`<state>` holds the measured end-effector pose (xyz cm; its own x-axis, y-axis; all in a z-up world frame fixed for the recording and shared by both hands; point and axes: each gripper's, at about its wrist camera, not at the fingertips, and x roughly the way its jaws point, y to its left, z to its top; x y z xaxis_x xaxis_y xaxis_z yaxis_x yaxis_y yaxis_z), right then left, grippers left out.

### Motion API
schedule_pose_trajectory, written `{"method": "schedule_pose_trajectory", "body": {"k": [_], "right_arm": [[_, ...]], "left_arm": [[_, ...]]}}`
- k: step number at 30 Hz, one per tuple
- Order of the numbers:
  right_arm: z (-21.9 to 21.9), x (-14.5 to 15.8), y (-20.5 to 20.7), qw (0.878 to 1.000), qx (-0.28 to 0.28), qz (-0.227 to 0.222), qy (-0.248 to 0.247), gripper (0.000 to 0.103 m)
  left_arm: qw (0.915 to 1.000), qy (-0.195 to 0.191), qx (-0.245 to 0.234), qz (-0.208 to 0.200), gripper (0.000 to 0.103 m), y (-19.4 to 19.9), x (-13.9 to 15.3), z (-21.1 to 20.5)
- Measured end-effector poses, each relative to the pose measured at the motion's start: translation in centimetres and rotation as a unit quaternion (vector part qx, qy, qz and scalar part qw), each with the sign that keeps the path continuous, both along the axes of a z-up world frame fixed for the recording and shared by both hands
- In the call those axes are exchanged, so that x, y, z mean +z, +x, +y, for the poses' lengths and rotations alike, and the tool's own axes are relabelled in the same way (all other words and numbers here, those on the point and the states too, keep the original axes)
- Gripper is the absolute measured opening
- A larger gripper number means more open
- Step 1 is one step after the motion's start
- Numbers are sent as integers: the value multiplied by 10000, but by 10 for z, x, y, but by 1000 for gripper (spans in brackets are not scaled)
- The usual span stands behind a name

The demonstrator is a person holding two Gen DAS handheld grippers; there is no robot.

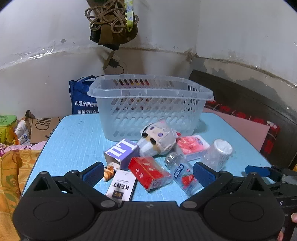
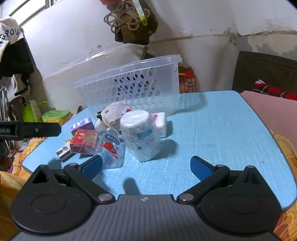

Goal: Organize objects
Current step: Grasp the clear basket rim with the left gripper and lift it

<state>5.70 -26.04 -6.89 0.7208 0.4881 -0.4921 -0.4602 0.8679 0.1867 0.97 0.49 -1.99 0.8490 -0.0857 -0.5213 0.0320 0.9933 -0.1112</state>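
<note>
A clear plastic basket (image 1: 150,103) stands at the far side of the light blue table (image 1: 74,140); it also shows in the right wrist view (image 2: 130,83). In front of it lies a pile: a plush doll (image 1: 159,139), a purple box (image 1: 122,152), a red box (image 1: 148,171), a white KENT box (image 1: 121,185), a small strawberry bottle (image 1: 181,172), a pink tissue pack (image 1: 193,146) and a white wrapped roll (image 1: 219,153) (image 2: 141,135). My left gripper (image 1: 148,172) is open, above the red box and bottle. My right gripper (image 2: 146,166) is open and empty, just short of the roll.
A blue bag (image 1: 81,100) stands behind the basket. Cardboard and green tins (image 1: 7,126) lie left of the table, orange cloth (image 1: 11,166) below. A pink board (image 1: 246,129) and dark furniture (image 1: 241,96) are at the right. A bundle of cord (image 1: 111,16) hangs on the wall.
</note>
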Motion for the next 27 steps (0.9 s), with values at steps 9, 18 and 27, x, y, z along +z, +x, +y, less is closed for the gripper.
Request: {"method": "schedule_pose_trajectory", "body": {"k": [9, 18, 27], "right_arm": [[1, 8, -5, 9994, -34, -330, -80, 103], [0, 19, 9, 9985, 18, -515, -161, 103], [-22, 22, 27, 9991, 220, -363, 84, 103]], "left_arm": [[9999, 9, 132, 11, 99, 14, 35, 15], [9958, 525, 747, 15, 99, 110, 72, 44], [9915, 479, 1146, 394, 93, 194, 60, 81]]}}
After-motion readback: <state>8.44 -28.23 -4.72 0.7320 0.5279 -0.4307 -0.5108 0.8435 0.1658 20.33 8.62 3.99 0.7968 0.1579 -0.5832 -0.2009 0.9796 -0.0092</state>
